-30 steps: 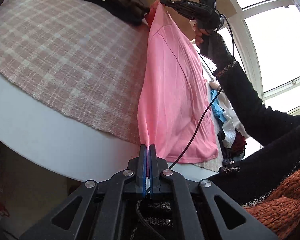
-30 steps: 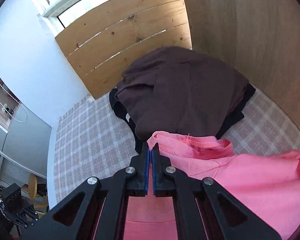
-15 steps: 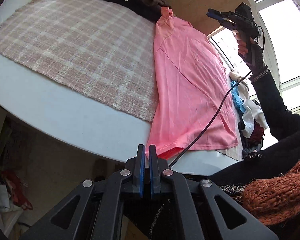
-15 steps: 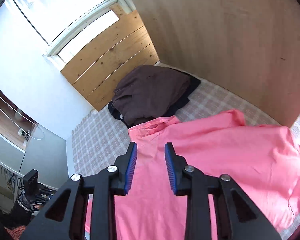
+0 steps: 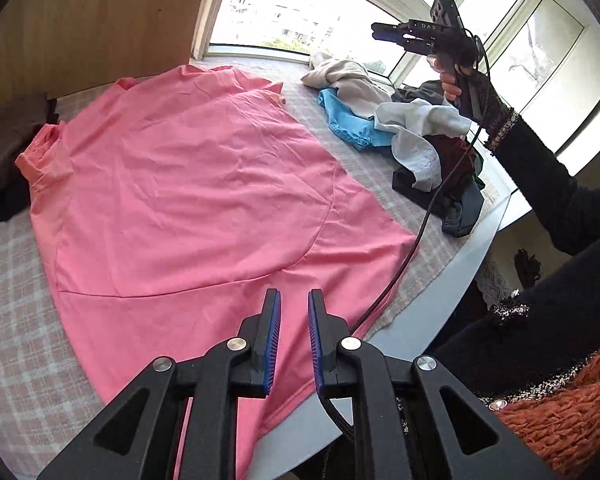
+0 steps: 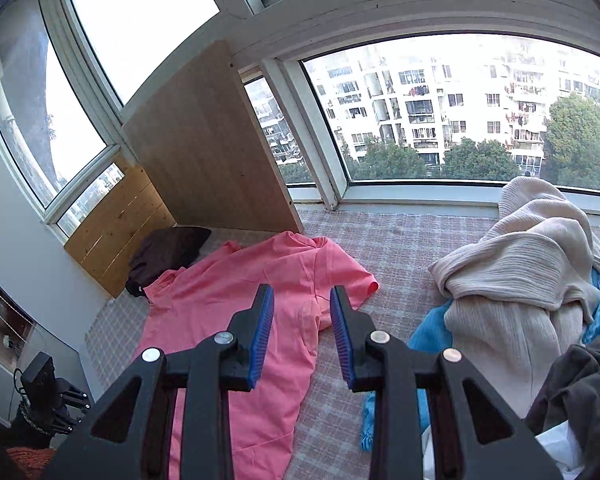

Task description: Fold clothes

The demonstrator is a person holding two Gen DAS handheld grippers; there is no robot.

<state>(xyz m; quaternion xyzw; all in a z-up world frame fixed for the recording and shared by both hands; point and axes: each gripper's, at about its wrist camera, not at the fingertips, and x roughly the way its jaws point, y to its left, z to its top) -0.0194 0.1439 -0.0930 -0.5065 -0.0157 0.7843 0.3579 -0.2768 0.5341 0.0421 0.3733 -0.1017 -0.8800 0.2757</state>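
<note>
A pink shirt (image 5: 188,200) lies spread flat on the checked cloth of the table; it also shows in the right wrist view (image 6: 236,312). My left gripper (image 5: 294,316) is open and empty, just above the shirt's near hem. My right gripper (image 6: 302,312) is open and empty, raised above the table over the shirt's right sleeve. In the left wrist view the right gripper (image 5: 384,36) is held high at the upper right, apart from the shirt.
A pile of unfolded clothes (image 5: 412,140) lies right of the shirt, with a cream sweater (image 6: 520,276) on top. Folded dark clothes (image 6: 168,248) sit at the far left by a wooden panel (image 6: 208,152). The table edge (image 5: 452,280) runs near right. Windows stand behind.
Both grippers let go of the pink shirt and opened. The shirt dropped from hanging to lying flat. The right gripper rose and swung right towards the clothes pile.
</note>
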